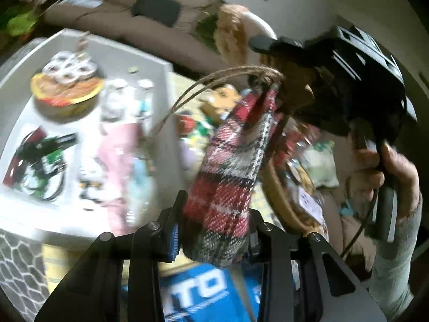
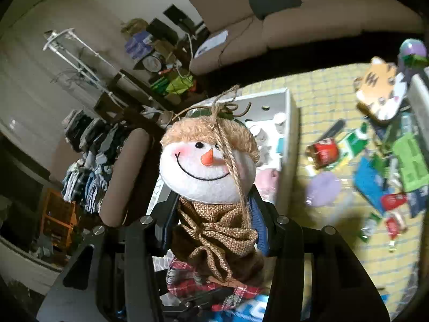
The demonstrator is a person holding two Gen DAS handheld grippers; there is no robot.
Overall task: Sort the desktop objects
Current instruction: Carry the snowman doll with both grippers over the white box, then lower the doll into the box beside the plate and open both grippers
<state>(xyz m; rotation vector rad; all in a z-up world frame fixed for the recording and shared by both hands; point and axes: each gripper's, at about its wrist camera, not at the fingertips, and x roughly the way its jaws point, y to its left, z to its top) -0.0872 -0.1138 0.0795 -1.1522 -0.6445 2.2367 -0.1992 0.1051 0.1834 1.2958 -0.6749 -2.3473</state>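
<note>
Both tongs grip the snowman doll (image 2: 207, 166) aloft beside the white tray (image 1: 166, 102): left tongs (image 1: 214, 238) its plaid body, right tongs (image 2: 211, 222) its burlap scarf. Several items already lie in the tray; a heap (image 2: 375, 161) on the surface beyond it remains unsorted.

Soft, dim indoor light with a yellowish cast, and both fisheye views bend hard toward black vignetted corners. The left wrist view is smeared with motion blur, so the white tray (image 1: 166, 86) and its contents run into streaks, while the red plaid fabric body (image 1: 228, 177) up close stays fairly sharp. On the right wrist view the white plush snowman face (image 2: 206, 169) is crisp and evenly lit, the yellow checked cloth (image 2: 335, 102) blurs toward the right edge, and the room's left side sinks into deep shadow.
</note>
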